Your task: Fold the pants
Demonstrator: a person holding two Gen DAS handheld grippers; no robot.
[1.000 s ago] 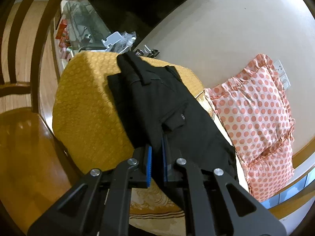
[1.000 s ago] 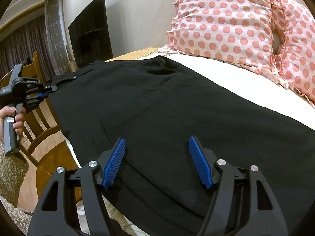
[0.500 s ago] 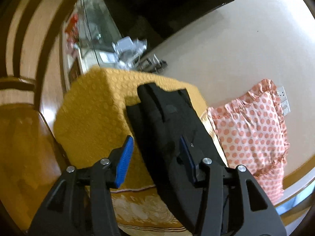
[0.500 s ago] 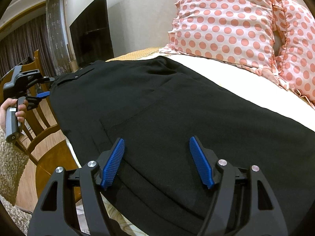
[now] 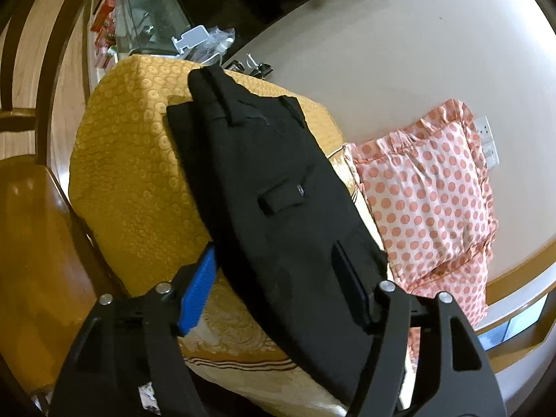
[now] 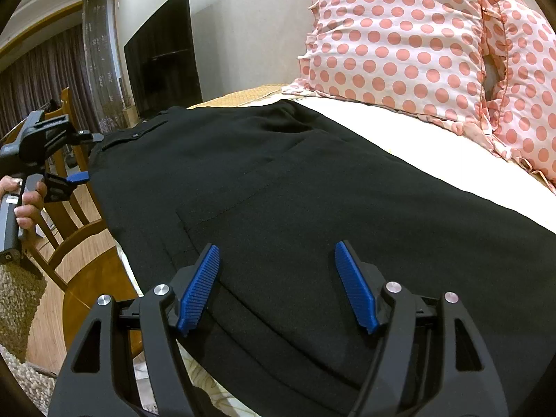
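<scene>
Black pants (image 5: pixel 278 187) lie flat on bed (image 5: pixel 139 160). Left gripper (image 5: pixel 278 288) fingers just opening, released, straddling the pants edge; right gripper (image 6: pixel 278 285) fingers spread, empty.

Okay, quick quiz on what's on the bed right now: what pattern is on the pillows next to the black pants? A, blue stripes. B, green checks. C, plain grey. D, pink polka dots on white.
D: the pillows leaning against the wall beside the black pants are white with pink polka dots and frilled edges, and the left wrist view shows the same dotted fabric.
</scene>
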